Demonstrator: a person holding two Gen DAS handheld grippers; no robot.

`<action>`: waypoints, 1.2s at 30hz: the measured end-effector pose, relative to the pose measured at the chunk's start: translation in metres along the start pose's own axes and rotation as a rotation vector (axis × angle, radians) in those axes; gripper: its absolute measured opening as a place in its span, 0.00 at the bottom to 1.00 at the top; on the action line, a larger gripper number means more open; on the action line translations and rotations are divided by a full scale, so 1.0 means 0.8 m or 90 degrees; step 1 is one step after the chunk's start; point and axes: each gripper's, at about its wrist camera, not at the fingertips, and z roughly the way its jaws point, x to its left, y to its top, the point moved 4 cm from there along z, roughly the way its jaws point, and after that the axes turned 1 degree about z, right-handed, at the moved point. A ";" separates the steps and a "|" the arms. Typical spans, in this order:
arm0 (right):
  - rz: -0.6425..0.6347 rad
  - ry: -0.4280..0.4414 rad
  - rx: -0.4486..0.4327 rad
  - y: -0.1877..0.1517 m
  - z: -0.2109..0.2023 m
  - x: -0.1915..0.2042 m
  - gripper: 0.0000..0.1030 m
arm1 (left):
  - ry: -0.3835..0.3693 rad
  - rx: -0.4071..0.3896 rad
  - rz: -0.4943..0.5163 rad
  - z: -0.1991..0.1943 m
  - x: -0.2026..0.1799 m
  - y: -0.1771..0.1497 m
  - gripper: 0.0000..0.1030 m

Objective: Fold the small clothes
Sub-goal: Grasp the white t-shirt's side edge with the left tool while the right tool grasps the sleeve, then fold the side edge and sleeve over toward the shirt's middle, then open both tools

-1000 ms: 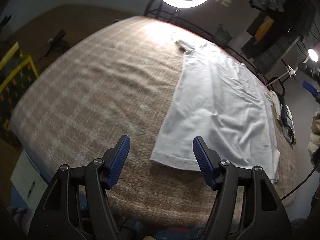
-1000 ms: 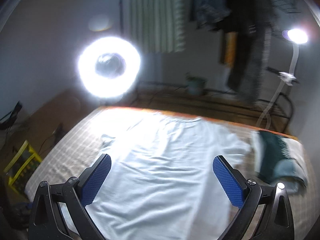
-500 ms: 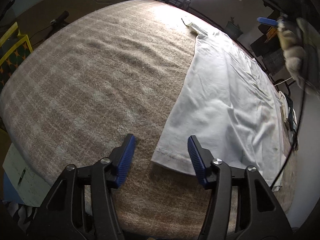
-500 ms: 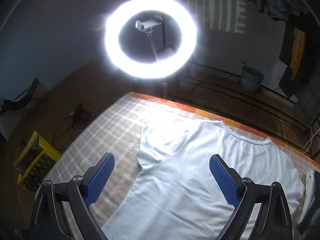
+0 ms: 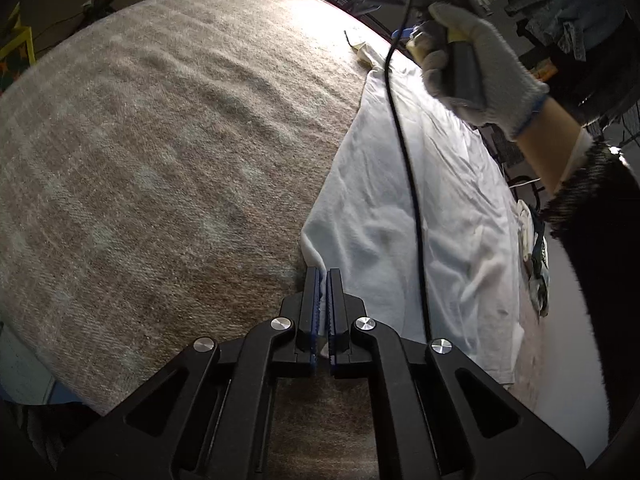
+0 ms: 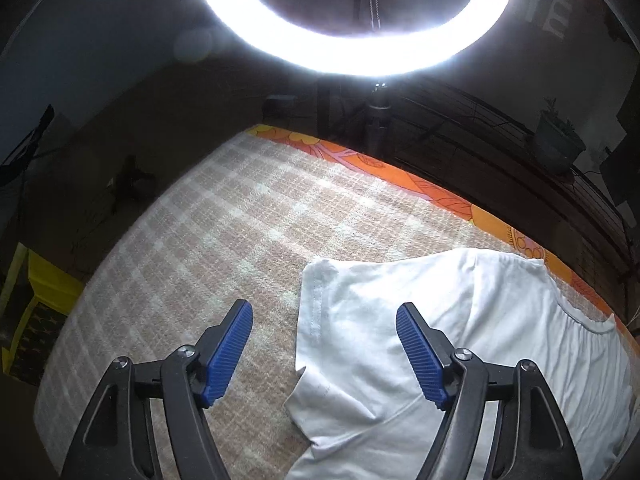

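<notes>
In the left wrist view we see a dim room and a bed covered by a beige checked blanket [image 5: 168, 168]. A white T-shirt [image 5: 432, 208] lies flat along the blanket's right side. Our left hand-held gripper [image 5: 323, 276] is clamped shut on the shirt's near hem corner. A gloved hand [image 5: 476, 64] holds a black handle above the shirt's far end, and a black cable [image 5: 408, 168] trails across the shirt.

In the right wrist view a bright ring light [image 6: 352, 20] glares overhead. An orange patterned sheet [image 6: 400, 172] edges the blanket. Our right hand-held gripper [image 6: 324, 344], its jaws apart and just now narrowing, hangs over the shirt's sleeve [image 6: 340, 312], gripping nothing.
</notes>
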 end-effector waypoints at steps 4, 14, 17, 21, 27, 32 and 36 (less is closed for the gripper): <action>-0.016 -0.013 0.020 0.004 0.032 0.004 0.66 | 0.005 -0.009 0.005 -0.002 -0.002 0.003 0.01; -0.074 -0.048 0.034 -0.007 0.052 -0.002 0.03 | 0.028 -0.047 0.039 -0.018 -0.012 0.005 0.00; -0.049 -0.027 0.015 0.000 0.034 -0.019 0.02 | 0.028 -0.062 0.054 -0.023 -0.022 0.005 0.00; -0.015 -0.007 -0.020 0.008 -0.001 -0.046 0.02 | 0.022 -0.075 0.073 -0.031 -0.030 0.002 0.00; 0.041 0.026 -0.072 0.012 -0.049 -0.096 0.02 | 0.001 -0.098 0.112 -0.048 -0.057 -0.004 0.00; 0.080 0.042 -0.102 -0.004 -0.082 -0.154 0.02 | -0.002 -0.115 0.184 -0.053 -0.099 -0.021 0.00; 0.120 0.039 -0.117 -0.033 -0.092 -0.210 0.02 | -0.020 -0.085 0.223 -0.036 -0.132 -0.039 0.00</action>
